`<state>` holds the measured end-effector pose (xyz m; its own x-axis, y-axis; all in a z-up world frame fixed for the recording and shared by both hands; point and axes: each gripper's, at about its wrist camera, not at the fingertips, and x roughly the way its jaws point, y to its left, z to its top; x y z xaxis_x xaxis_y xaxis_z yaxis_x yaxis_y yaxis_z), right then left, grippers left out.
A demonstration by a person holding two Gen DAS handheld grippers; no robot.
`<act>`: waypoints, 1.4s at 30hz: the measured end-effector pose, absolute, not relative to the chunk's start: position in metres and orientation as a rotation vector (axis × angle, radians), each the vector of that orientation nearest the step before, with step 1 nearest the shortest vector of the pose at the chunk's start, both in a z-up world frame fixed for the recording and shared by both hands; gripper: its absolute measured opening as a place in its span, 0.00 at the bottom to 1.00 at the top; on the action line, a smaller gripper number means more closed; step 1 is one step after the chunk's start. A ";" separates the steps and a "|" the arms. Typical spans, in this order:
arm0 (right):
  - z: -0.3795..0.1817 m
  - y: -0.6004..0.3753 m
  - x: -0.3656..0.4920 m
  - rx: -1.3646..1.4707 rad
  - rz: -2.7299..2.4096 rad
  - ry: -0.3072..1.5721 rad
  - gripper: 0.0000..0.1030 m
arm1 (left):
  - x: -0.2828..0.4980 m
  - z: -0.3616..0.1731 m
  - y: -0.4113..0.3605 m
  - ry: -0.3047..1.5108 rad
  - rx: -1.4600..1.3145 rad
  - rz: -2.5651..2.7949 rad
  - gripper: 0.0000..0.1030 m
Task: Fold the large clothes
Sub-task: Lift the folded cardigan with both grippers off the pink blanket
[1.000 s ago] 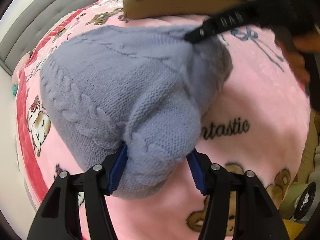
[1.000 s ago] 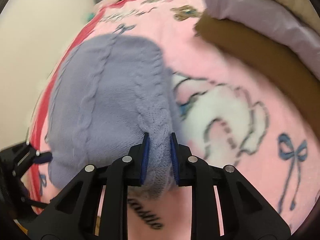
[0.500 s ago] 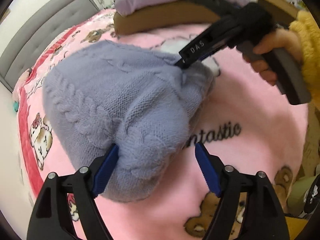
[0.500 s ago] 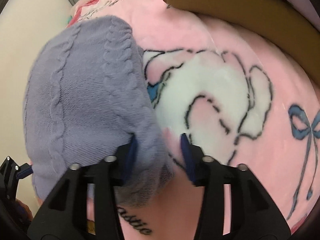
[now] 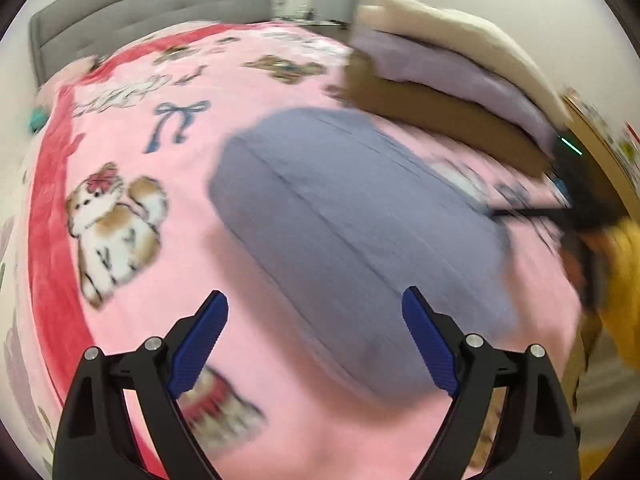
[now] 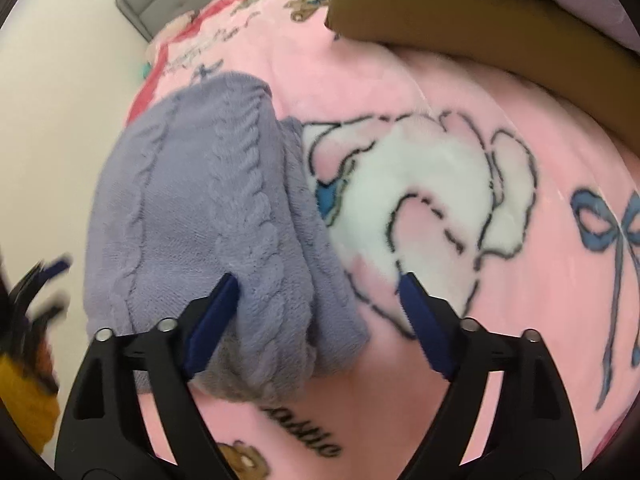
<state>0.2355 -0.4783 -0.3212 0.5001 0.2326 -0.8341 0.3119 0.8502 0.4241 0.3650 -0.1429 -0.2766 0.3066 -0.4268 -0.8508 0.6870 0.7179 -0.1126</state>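
A folded lilac cable-knit sweater [image 5: 352,216] lies on the pink printed blanket [image 5: 200,216]; the left wrist view is blurred by motion. My left gripper [image 5: 316,316] is open and empty, raised above the sweater's near edge. In the right wrist view the sweater [image 6: 208,216] lies left of centre. My right gripper [image 6: 320,296] is open and empty, its jaws spread over the sweater's right edge. The right gripper also shows in the left wrist view [image 5: 532,213], at the sweater's right side.
A stack of folded brown, lilac and cream bedding [image 5: 452,80] lies at the far right of the bed. A grey padded headboard [image 5: 152,12] stands behind. The bed's red-trimmed edge [image 5: 48,216] runs along the left. A yellow sleeve [image 5: 624,292] is at the right.
Both grippers have opened and let go of the sweater, which now lies folded on the blanket. The left gripper has pulled back and swung its view left; the right gripper has backed off slightly.
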 end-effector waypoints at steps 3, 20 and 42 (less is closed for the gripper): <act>-0.323 -0.478 0.225 0.650 -0.077 1.038 0.84 | 0.412 -0.289 -0.150 1.072 0.271 -0.760 0.85; -0.401 -0.487 0.210 1.188 -0.047 0.909 0.92 | 0.519 -0.395 -0.150 1.596 -0.344 -0.959 0.96; -0.346 -0.463 0.268 0.918 -0.119 0.999 0.30 | 0.500 -0.379 -0.162 1.467 -0.454 -0.762 0.48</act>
<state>0.2679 -0.4630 -0.3458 0.5677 0.3062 -0.7641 0.4777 0.6334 0.6088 0.5004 -0.1620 -0.3790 -0.0626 -0.6988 -0.7126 0.1809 0.6943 -0.6966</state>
